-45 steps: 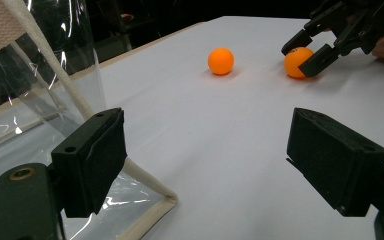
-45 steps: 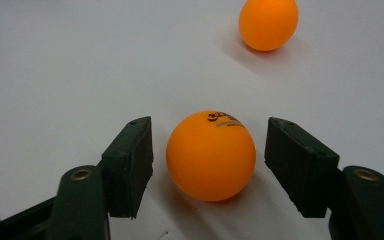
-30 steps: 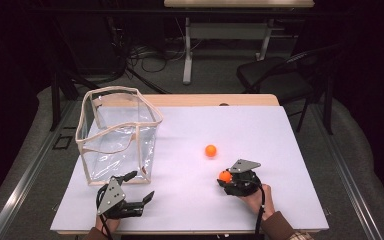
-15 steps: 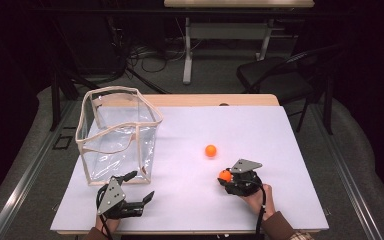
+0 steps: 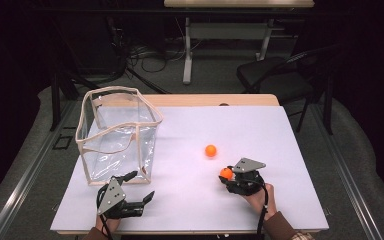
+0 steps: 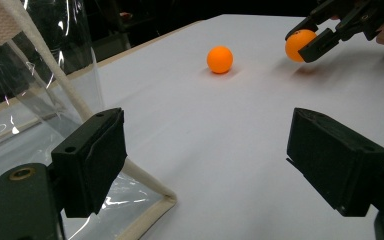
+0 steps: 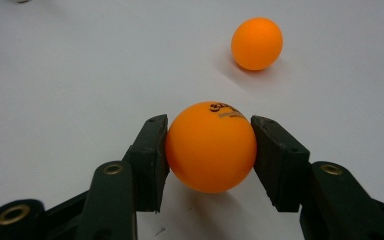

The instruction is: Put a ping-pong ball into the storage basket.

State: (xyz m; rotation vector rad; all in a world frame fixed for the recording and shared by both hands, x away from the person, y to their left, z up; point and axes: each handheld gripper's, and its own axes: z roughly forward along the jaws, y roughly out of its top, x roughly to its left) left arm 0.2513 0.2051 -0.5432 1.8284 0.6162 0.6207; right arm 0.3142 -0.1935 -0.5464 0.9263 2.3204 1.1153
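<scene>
Since a second ago we see almost nothing shifted: both hands sit where they were, and the loose ball has not rolled.

Going from the largest thing down, the table [image 5: 290,145] carries a clear bag [image 5: 117,135] with a cloth rim, standing open-topped at its left side. Our left tongs [image 5: 140,190] rest just in front of the bag's near corner, jaws spread wide and holding nothing. Our right tongs [image 5: 228,176] are at the near right of the table, closed on an orange ball [image 7: 211,147], one pad pressed to each side of it; the ball looks just off or barely on the surface, and we cannot tell which. A second orange ball [image 5: 210,150] lies free on the table a little beyond, apart from the held one.

We judge the grasp made and the carry about to begin. Next we need to lift the held ball clear, swing it left over the bag's rim and release it inside, keeping the grip light enough not to squeeze it out.
</scene>
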